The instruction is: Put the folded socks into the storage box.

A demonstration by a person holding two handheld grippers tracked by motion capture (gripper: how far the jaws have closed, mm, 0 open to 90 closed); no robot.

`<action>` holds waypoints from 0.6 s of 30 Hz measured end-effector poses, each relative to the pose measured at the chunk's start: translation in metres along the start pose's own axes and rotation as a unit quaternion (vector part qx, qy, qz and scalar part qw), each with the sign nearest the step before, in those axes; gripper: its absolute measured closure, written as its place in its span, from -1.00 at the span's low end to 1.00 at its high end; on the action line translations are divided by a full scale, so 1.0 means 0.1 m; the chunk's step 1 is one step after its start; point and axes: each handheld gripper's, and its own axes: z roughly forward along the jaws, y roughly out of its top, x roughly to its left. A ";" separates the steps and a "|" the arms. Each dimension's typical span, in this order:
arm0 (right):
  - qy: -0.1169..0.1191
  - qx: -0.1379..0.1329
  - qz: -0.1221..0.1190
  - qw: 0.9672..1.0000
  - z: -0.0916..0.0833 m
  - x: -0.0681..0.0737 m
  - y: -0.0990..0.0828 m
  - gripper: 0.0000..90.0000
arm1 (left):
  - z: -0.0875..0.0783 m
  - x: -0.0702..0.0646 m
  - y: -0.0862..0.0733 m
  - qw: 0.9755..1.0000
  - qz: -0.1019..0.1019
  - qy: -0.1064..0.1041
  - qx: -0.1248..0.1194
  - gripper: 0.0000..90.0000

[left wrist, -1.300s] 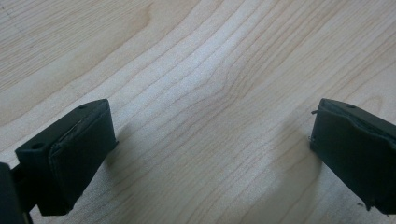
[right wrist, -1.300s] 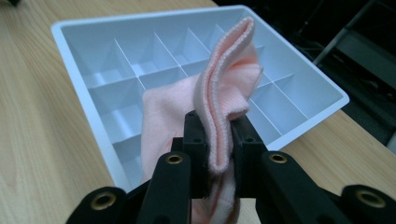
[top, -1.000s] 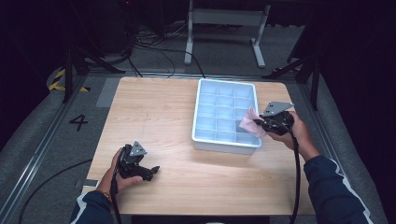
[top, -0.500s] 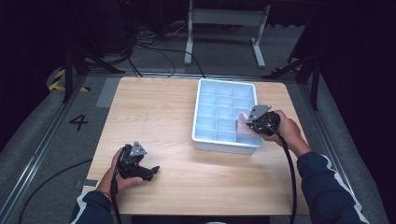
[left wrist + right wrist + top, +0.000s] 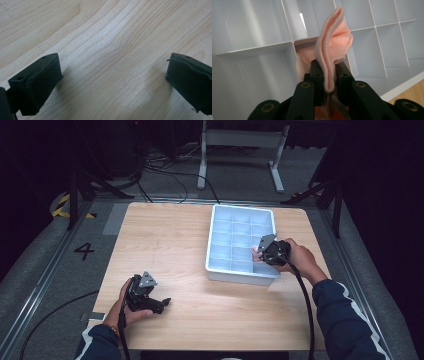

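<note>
The right gripper [image 5: 328, 75], jaws clamped on a folded pink cloth [image 5: 332, 47], hangs over the near-right compartments of the white divided tray [image 5: 215, 240], seemingly to drop it in, while the left gripper [image 5: 112, 82] rests with jaws apart on the near-left wooden table [image 5: 165, 235].

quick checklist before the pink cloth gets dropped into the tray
1. Grip: right gripper shut on the pink cloth: ok.
2. Position: cloth over the white divided tray, near-right part: ok.
3. Which compartment lies under it: cannot tell.
4. Compartments in sight hold nothing: ok.
5. Left gripper open over bare table, away from the tray: ok.
6. Loose end of the cloth free of the dividers: cannot tell.
</note>
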 end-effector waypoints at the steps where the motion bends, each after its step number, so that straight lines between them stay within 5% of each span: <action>1: 0.002 0.003 -0.002 1.000 0.00 -0.01 0.01 0.77 | 0.00 0.00 0.00 1.000 0.000 -0.001 0.000 -0.99; 18: 0.044 0.042 0.001 0.998 0.13 -0.13 0.05 0.77 | 0.00 0.00 0.00 1.000 0.000 0.000 -0.001 -0.99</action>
